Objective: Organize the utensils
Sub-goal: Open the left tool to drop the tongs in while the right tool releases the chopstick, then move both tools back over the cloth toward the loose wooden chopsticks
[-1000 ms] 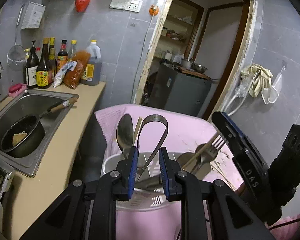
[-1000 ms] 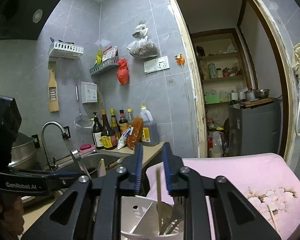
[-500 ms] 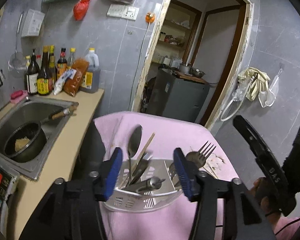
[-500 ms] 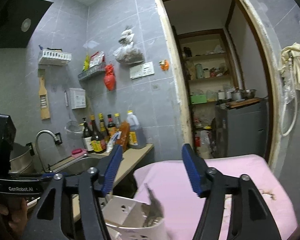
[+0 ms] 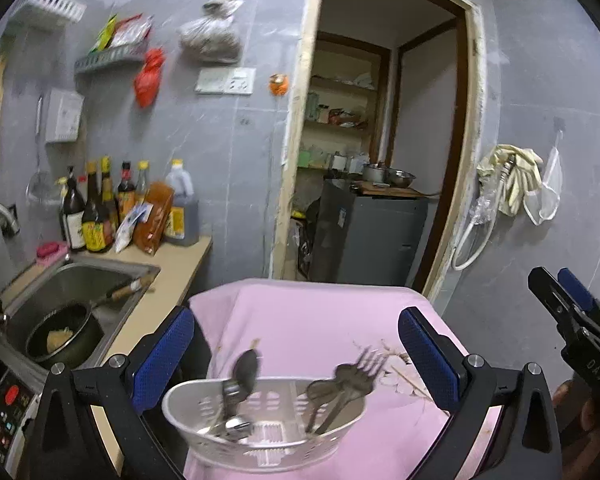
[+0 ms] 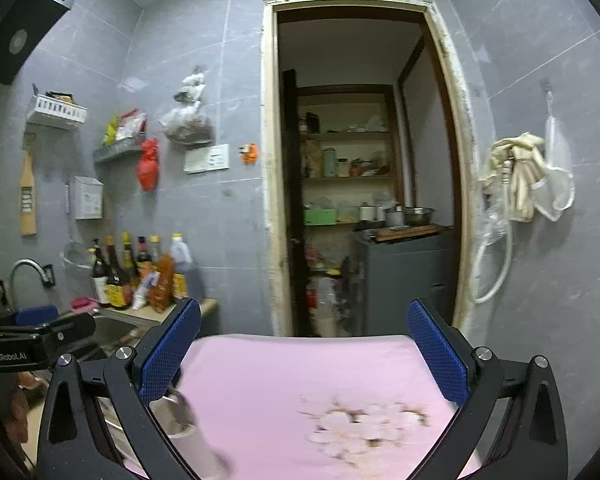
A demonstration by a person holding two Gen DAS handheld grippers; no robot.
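Observation:
A white slotted utensil basket [image 5: 260, 444] stands on the pink cloth-covered table [image 5: 316, 320], low in the left wrist view. A spoon [image 5: 246, 368] and other metal pieces stand in its left part, a fork [image 5: 360, 368] and more utensils in its right part. My left gripper [image 5: 296, 356] is open wide and empty, above and behind the basket. My right gripper [image 6: 300, 352] is open wide and empty over the pink cloth [image 6: 300, 380]; the basket's rim [image 6: 176, 416] shows blurred by its left finger. The right gripper also shows at the right edge of the left wrist view [image 5: 572, 312].
A counter [image 5: 172, 264] with several sauce bottles [image 5: 96, 208] and a sink [image 5: 80, 284] holding a pan [image 5: 64, 336] lies to the left. A stove panel [image 5: 8, 408] is at lower left. A doorway [image 5: 380, 160] with a grey cabinet [image 5: 368, 236] is behind the table.
Both grippers have opened from shut to wide open and pulled up and back from the basket. The tongs and utensils they were among now stay in the basket.

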